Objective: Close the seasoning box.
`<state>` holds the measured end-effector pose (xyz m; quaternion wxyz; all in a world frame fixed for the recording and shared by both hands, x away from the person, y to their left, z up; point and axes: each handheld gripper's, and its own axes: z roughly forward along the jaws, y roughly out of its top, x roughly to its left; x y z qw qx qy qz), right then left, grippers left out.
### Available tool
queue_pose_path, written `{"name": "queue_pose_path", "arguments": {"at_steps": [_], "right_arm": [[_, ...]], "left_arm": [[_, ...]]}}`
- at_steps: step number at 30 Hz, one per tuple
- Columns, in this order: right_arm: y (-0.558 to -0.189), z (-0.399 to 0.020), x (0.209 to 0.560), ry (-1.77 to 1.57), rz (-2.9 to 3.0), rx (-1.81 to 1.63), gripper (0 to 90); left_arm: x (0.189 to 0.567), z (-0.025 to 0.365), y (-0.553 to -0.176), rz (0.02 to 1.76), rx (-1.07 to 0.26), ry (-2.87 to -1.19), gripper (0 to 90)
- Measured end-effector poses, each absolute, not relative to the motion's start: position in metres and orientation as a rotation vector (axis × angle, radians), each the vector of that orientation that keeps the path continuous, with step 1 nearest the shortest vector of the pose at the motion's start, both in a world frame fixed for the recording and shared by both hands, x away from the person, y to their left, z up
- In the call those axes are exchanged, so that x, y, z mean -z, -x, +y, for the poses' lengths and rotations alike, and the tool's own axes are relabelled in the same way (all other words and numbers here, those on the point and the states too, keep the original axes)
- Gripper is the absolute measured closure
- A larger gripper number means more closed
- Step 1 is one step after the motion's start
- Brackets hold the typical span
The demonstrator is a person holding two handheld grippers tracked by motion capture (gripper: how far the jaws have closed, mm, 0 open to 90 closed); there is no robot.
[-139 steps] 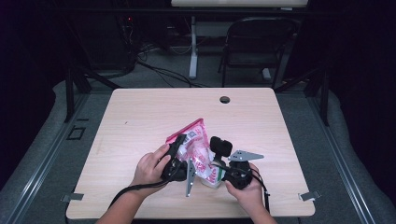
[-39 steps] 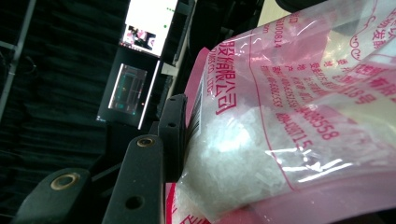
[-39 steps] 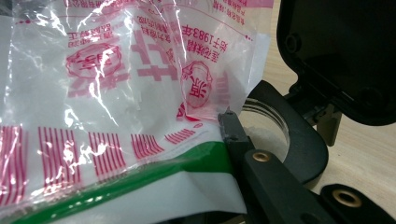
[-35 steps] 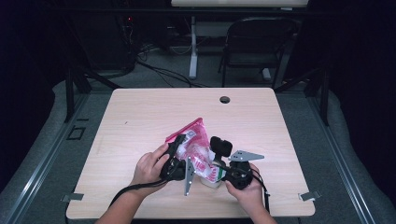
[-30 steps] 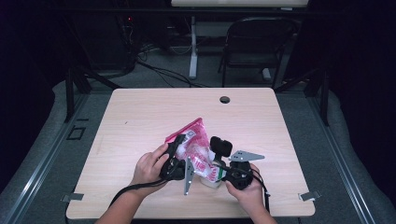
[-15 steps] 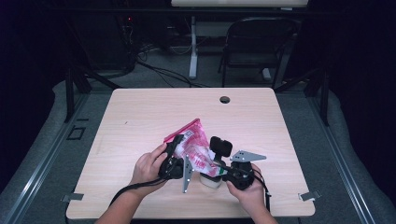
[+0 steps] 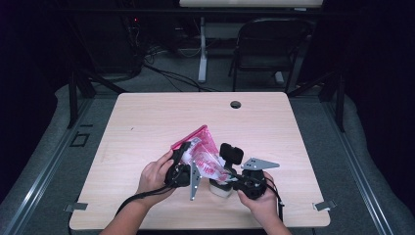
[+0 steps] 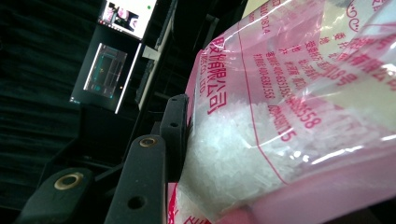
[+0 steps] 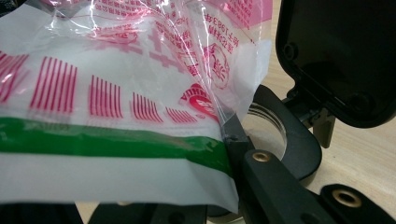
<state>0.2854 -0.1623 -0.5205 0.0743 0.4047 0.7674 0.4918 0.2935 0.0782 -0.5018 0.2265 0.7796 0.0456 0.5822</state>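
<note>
Both grippers clamp the clear pink-printed plastic bag of white crystals: the left gripper pinches its near-left side, the right gripper bites its right edge, bag between them

A pink printed bag of white crystals presses the hand-held gripper's black jaw.

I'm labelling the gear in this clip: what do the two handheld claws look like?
Both are black. The left claw trails a black cable and carries a grey plate. The right claw carries a grey three-cornered plate and a black block. Jaw links have brass-coloured rivets. Forearms are bare.
</note>
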Motion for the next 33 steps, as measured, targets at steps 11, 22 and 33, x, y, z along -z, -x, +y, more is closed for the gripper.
{"name": "queue_pose_path", "arguments": {"at_steps": [11,22,33], "right_arm": [[-0.2860,-0.1625,0.5201,-1.214,2.298,-1.481,89.7],[-0.2861,-0.1631,0.5192,-1.212,2.299,-1.475,89.6],[-0.2864,-0.1641,0.5176,-1.209,2.292,-1.477,89.5]], "left_arm": [[0.5036,0.0800,-0.2959,0.142,-1.576,-2.163,66.9],[0.5060,0.0823,-0.2989,0.181,-1.516,-2.183,67.1],[0.5102,0.0850,-0.3027,0.233,-1.442,-2.199,67.2]]}}
